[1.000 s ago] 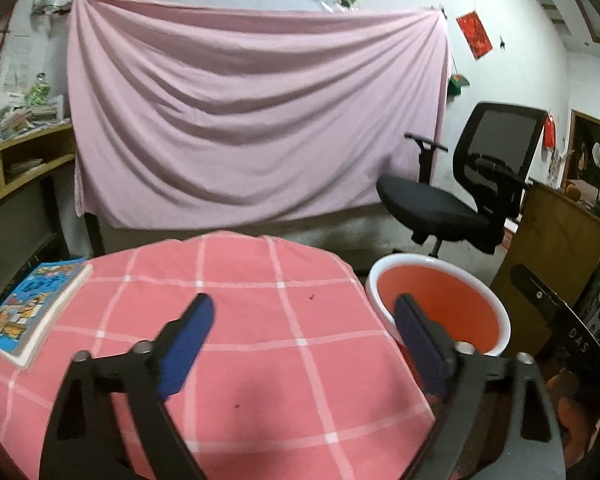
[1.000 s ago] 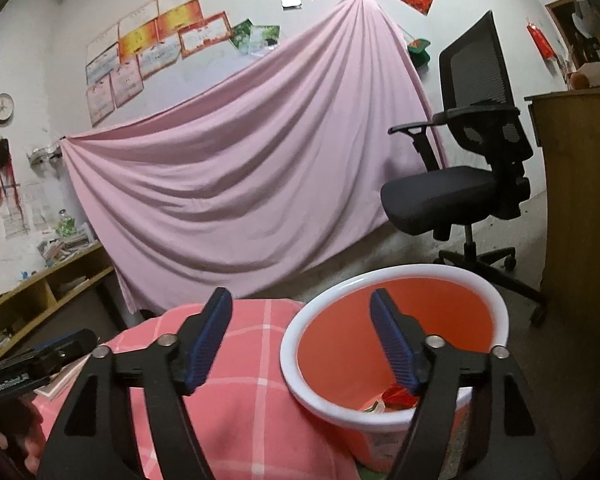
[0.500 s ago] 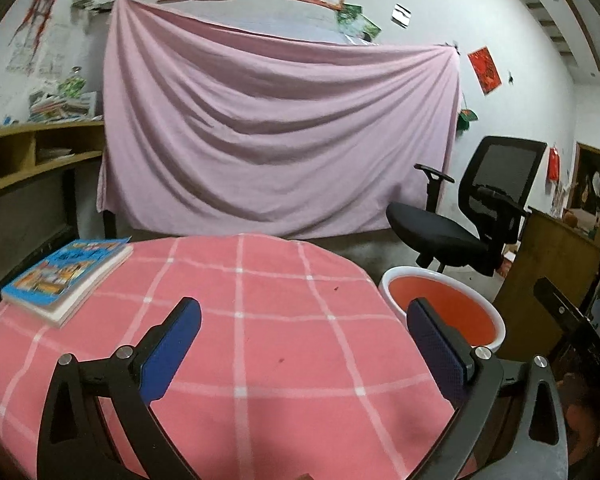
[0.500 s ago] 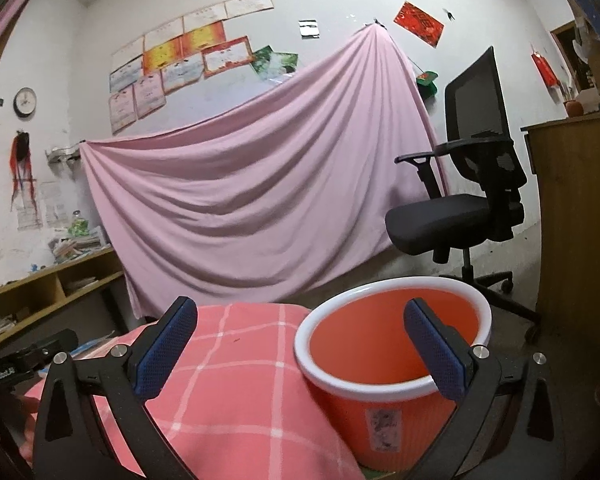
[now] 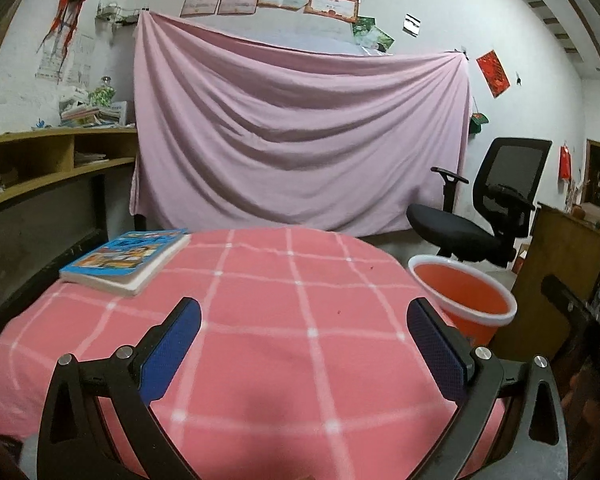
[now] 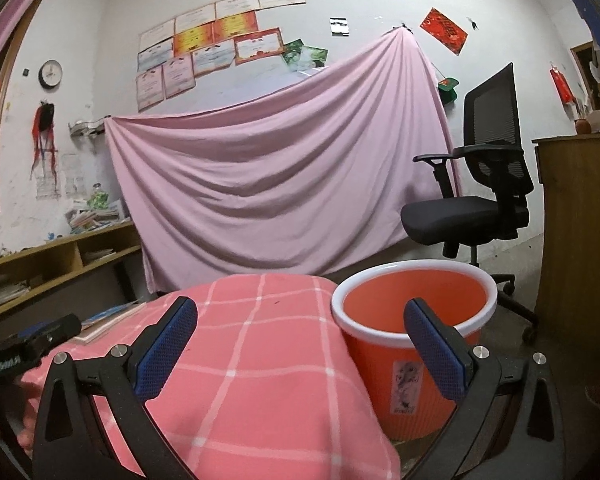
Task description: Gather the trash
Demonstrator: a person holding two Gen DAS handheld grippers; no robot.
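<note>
An orange bin with a white rim [image 5: 464, 300] stands on the floor at the right edge of a round table with a pink checked cloth [image 5: 284, 312]. In the right wrist view the bin [image 6: 416, 324] is close, just right of the table [image 6: 260, 360]; its contents are hidden. My left gripper [image 5: 304, 344] is open and empty above the near part of the table. My right gripper [image 6: 300, 344] is open and empty, level with the bin's rim. No trash shows on the cloth.
A blue picture book [image 5: 128, 256] lies at the table's far left. A black office chair [image 5: 484, 216] stands behind the bin. A wooden cabinet [image 6: 576, 240] is at the right, wooden shelves [image 5: 32, 168] at the left, a pink sheet [image 5: 300, 140] on the back wall.
Both grippers have pulled back and lowered, away from the bin. The right gripper was above the bin with red trash seen inside; now it sits lower, beside the rim.
</note>
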